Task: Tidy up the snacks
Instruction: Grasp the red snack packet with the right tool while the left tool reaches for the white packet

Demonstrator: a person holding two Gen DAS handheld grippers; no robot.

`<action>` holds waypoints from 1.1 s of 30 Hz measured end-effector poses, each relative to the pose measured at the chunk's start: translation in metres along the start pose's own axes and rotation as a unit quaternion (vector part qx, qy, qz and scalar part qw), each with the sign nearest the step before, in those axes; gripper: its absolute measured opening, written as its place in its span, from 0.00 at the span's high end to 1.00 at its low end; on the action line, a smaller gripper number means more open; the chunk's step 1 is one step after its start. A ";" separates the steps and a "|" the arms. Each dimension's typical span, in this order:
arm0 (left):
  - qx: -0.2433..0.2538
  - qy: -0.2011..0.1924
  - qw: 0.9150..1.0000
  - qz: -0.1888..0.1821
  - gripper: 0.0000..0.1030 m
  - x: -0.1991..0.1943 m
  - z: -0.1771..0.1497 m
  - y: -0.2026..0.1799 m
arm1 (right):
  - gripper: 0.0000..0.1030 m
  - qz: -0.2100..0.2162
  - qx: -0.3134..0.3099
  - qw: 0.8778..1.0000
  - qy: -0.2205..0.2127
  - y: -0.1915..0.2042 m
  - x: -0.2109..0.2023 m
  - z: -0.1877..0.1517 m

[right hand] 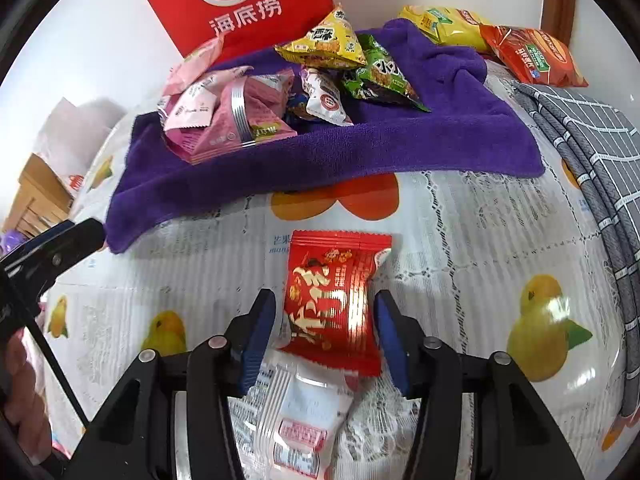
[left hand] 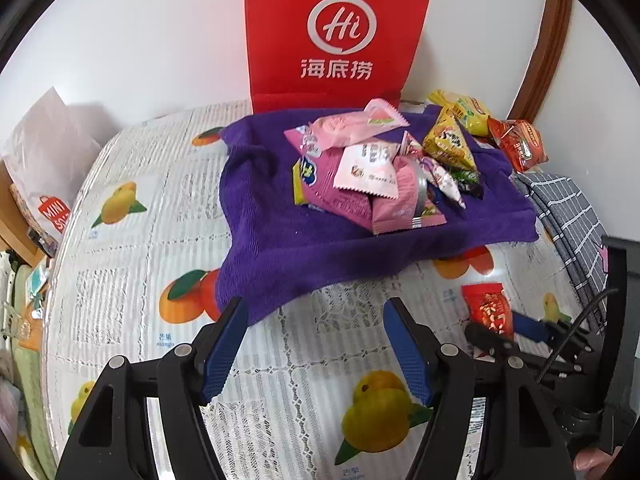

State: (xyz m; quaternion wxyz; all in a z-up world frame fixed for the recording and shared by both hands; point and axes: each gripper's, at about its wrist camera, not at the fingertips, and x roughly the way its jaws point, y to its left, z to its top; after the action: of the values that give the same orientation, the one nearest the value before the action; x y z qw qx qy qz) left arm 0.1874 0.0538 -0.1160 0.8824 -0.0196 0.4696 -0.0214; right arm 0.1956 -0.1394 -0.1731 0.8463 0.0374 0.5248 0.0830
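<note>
1. Left wrist view: the left gripper (left hand: 314, 344) hangs over the fruit-print tablecloth (left hand: 120, 280) with its blue-padded jaws spread wide and nothing between them; it sits just short of the near edge of the purple towel (left hand: 280, 240).
2. Same view: a heap of snacks lies on the towel; the pink packets (left hand: 360, 184) are piled in the middle, a yellow triangular packet (left hand: 450, 146) lies to their right, and a yellow bag (left hand: 466, 114) and an orange-red bag (left hand: 520, 144) sit at the far right corner by the wall.
3. Same view: the red paper bag (left hand: 336, 32) stands upright against the wall behind the towel; a grey checked cloth (left hand: 568, 216) lies to the right; a white shopping bag (left hand: 44, 168) sits off the table's left edge.
4. Same view: the red snack packet (left hand: 488, 308) lies on the tablecloth at lower right, off the towel, with the right gripper (left hand: 508, 332) reaching around it.
5. Right wrist view: the right gripper (right hand: 326, 328) has its jaws set apart on either side of the red snack packet (right hand: 334, 300); whether the pads touch the wrapper I cannot tell; the packet rests partly over a white packet (right hand: 304, 412) lying on the tablecloth (right hand: 460, 248).
6. Same view: beyond, the purple towel (right hand: 320, 152) carries the pink packets (right hand: 224, 116), a green packet (right hand: 380, 68) and the yellow triangular packet (right hand: 326, 42); the left gripper's tip shows at the left edge.
</note>
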 end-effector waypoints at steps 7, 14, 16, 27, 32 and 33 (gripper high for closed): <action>-0.014 0.017 1.000 -0.017 0.34 0.012 -0.010 0.001 | 0.60 -0.030 -0.030 0.999 -0.021 0.006 0.003 0.000; -0.012 0.038 0.999 -0.026 0.34 0.020 -0.027 -0.007 | 0.62 0.001 0.024 1.000 -0.015 -0.025 -0.006 0.002; -0.014 0.052 0.998 -0.038 0.34 0.025 -0.036 -0.011 | 0.62 0.001 0.035 0.999 -0.020 -0.036 -0.012 0.001; 0.017 0.058 0.996 -0.073 0.33 0.029 -0.053 -0.044 | 0.62 0.003 0.065 0.996 -0.054 -0.078 -0.048 -0.010; 0.064 0.039 0.993 -0.090 0.33 0.017 -0.055 -0.071 | 0.62 0.005 0.075 0.994 -0.076 -0.091 -0.061 -0.006; 0.073 0.036 0.992 -0.094 0.33 0.015 -0.055 -0.075 | 0.61 0.005 0.073 0.994 -0.077 -0.093 -0.062 -0.006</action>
State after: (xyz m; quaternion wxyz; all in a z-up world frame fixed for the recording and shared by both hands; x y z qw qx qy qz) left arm 0.1482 -0.0231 -0.1549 0.8581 0.0020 0.4943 -0.1392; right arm 0.1728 -0.2417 -0.1350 0.8790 0.1079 0.4622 0.0456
